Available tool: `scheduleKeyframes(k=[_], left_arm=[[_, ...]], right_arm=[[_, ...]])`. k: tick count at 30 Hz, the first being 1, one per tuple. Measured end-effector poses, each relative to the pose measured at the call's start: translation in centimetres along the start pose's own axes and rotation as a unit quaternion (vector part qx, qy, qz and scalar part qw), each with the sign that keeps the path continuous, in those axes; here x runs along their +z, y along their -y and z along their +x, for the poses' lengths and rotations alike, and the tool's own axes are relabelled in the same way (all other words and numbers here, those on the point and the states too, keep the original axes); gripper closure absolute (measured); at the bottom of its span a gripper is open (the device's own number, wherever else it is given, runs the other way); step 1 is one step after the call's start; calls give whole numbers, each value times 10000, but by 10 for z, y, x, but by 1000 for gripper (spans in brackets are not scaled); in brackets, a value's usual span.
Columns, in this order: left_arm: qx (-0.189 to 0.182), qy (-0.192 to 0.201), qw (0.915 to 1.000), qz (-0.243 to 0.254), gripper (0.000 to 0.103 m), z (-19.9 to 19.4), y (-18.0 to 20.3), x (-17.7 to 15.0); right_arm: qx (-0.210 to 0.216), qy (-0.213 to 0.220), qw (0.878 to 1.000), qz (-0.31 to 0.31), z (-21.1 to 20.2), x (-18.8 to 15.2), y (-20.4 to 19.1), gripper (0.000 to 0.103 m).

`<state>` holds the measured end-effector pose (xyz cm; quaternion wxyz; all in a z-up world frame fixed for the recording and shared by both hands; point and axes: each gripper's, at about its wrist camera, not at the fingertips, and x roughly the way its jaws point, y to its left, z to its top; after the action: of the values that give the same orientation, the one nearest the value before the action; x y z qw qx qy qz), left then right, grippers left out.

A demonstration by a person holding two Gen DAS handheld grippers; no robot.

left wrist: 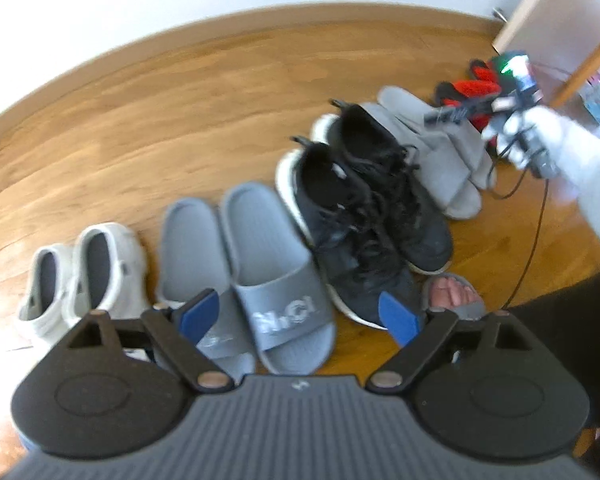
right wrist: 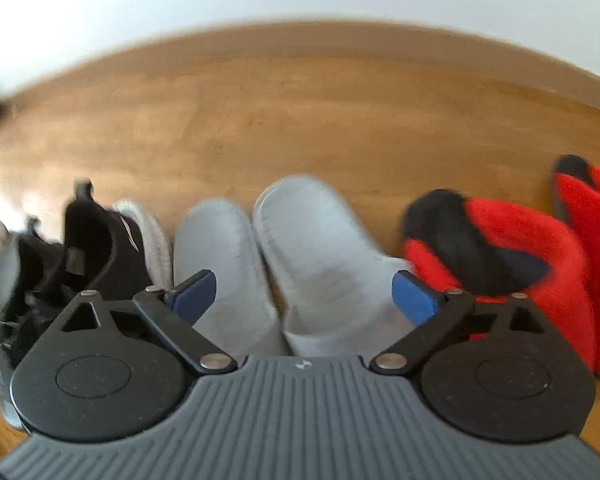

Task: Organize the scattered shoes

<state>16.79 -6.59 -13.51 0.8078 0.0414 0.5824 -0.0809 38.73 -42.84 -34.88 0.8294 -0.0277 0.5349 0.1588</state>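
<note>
L gripper (left wrist: 300,312) jaws spread wide, nothing between the blue pads, hanging above the grey slides (left wrist: 260,280) w/ white lettering; R gripper (right wrist: 304,292) same story, jaws spread, empty, poised over the pale grey slippers (right wrist: 284,260). Moving outward from the L: white shoes (left wrist: 84,276) paired at far left, slides just beside them, then black lace-up sneakers (left wrist: 364,216) side by side, then the pale grey slippers, and red-and-black fuzzy slippers (right wrist: 512,252) at the far end near the door (left wrist: 552,12). All five pairs sit mate-next-to-mate in one row on the wood floor (left wrist: 160,112), toes roughly same way. R wrist view is motion-blurred, so fine alignment there is hard to judge. A sandalled foot (left wrist: 456,296) shows just by the sneakers. Progress call: shoes in view already lie organized, no stray visible; if anything's left it's minor squaring-up, or shoes out of frame, can't tell
</note>
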Motion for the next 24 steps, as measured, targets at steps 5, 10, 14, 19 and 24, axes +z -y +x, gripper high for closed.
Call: scheduleKeyframes(k=[5, 10, 14, 19, 24], left_arm=[[25, 433, 9990, -125, 15, -12, -2, 16], [171, 343, 9990, -220, 15, -4, -3, 22], [142, 246, 9992, -282, 15, 2, -3, 23], [123, 200, 9992, -321, 15, 4, -1, 21], [119, 59, 9992, -372, 15, 9, 2, 20]], right_arm=[[-559, -375, 9974, 273, 10, -21, -1, 34], [-1116, -748, 9894, 544, 19, -41, -2, 29], [-87, 54, 9988, 470, -24, -46, 20, 28], [-579, 1095, 9919, -268, -73, -41, 66, 2], [-1184, 552, 9883, -789, -30, -33, 111, 1]])
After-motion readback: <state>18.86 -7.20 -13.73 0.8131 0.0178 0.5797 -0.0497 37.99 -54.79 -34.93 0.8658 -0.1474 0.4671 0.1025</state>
